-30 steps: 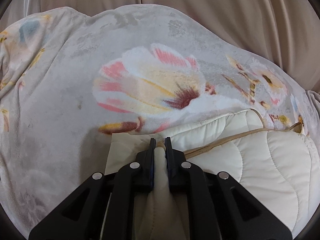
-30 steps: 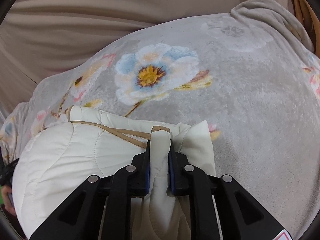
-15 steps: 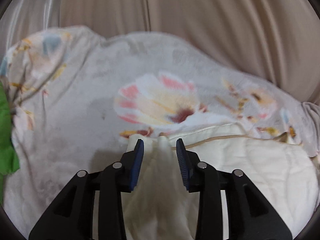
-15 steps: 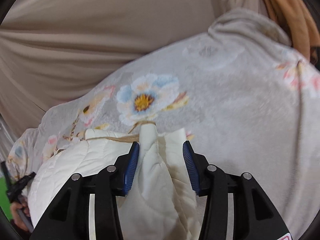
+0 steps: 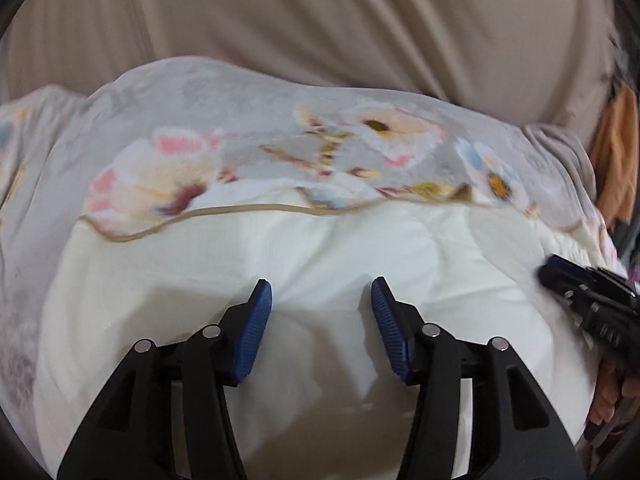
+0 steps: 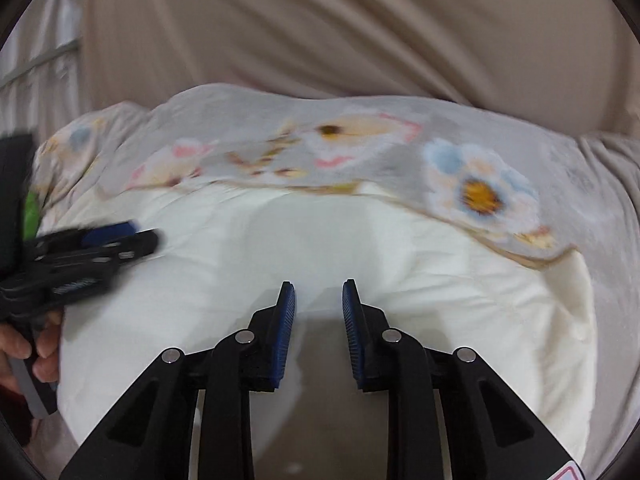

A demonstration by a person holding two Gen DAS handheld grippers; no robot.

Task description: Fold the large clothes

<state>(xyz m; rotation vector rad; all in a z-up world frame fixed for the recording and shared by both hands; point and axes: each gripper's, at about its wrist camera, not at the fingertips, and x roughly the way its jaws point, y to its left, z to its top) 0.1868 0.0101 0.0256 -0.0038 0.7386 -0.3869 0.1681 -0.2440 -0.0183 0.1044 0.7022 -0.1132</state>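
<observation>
A cream quilted garment (image 5: 320, 264) with a tan trim edge lies folded on a grey floral blanket (image 5: 248, 120); it also shows in the right wrist view (image 6: 320, 248). My left gripper (image 5: 321, 292) is open and empty above the garment's middle. My right gripper (image 6: 319, 294) is open and empty above the garment too. The right gripper appears at the right edge of the left wrist view (image 5: 588, 292). The left gripper appears at the left edge of the right wrist view (image 6: 92, 244). Both hover over the garment, apart from its far trim edge.
Beige curtain folds (image 5: 320, 20) hang behind the blanket. An orange cloth (image 5: 616, 152) hangs at the far right. A green item (image 6: 30, 212) sits at the blanket's left end. A window with bars (image 6: 36, 60) is at the left.
Both grippers let go of the garment's corners, opened, and pulled back toward the near side. The garment now lies folded flat with its trim edge at the far side.
</observation>
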